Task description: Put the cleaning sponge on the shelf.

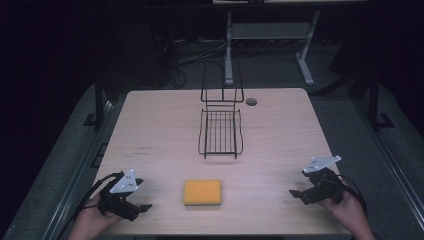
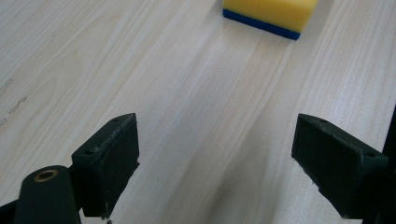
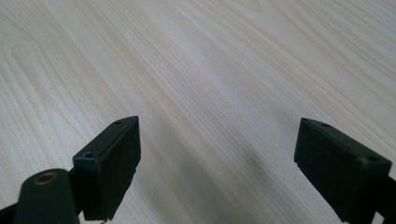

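A yellow sponge (image 1: 202, 192) with a blue underside lies flat near the front middle of the wooden table (image 1: 280, 130). Its edge shows at the top of the left gripper view as the sponge (image 2: 268, 14). My left gripper (image 1: 141, 209) rests at the front left corner, held by a hand, its jaws wide apart and empty (image 2: 217, 163). My right gripper (image 1: 296, 195) sits at the front right, also open, with only bare wood between its jaws (image 3: 217, 163). A black wire rack (image 1: 220, 131) stands beyond the sponge at the table's middle.
The rack has a tall wire back (image 1: 222, 82) toward the far edge. A round cable hole (image 1: 251, 101) sits at the back of the tabletop. A white desk frame (image 1: 270, 35) and cables lie on the floor behind the table.
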Demonstrator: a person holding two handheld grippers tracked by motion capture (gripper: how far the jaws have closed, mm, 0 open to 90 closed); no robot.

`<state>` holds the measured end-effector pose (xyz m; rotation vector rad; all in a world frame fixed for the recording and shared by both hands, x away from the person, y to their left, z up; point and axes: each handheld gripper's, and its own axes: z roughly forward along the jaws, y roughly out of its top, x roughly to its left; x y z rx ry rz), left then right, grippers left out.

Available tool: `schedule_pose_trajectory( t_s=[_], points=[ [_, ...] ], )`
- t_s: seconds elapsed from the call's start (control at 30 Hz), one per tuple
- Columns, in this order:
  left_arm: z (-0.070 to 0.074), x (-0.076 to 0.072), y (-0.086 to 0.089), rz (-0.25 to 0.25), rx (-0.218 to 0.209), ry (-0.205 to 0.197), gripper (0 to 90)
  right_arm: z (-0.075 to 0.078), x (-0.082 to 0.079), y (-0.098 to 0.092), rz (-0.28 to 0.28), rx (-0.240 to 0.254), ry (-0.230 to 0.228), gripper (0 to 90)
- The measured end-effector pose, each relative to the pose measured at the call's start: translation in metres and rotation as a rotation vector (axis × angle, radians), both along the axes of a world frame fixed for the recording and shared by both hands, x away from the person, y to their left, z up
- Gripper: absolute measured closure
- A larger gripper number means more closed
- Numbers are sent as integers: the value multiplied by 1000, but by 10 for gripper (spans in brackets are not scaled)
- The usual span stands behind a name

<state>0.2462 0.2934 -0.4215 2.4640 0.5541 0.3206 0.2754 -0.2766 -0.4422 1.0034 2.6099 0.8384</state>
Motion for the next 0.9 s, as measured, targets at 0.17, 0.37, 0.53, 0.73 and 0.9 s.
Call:
schedule_pose_trajectory(
  t_s=[0.17, 0.37, 0.53, 0.73, 0.9],
  points=[
    [2, 4, -1, -16, 13, 15, 144, 1, -1, 6, 19, -3, -5, 143],
    [11, 9, -9, -48, 28, 20, 144, 0, -2, 10, 30, -19, 3, 143],
    [15, 12, -20, -76, 40, 26, 144, 1, -1, 9, 37, -8, -1, 143],
    [16, 16, -34, -108, 56, 42, 144, 1, -2, 8, 42, -6, -2, 143],
    [19, 21, -49, -142, 76, 51, 143, 3, -2, 8, 49, -3, -7, 144]
  ],
)
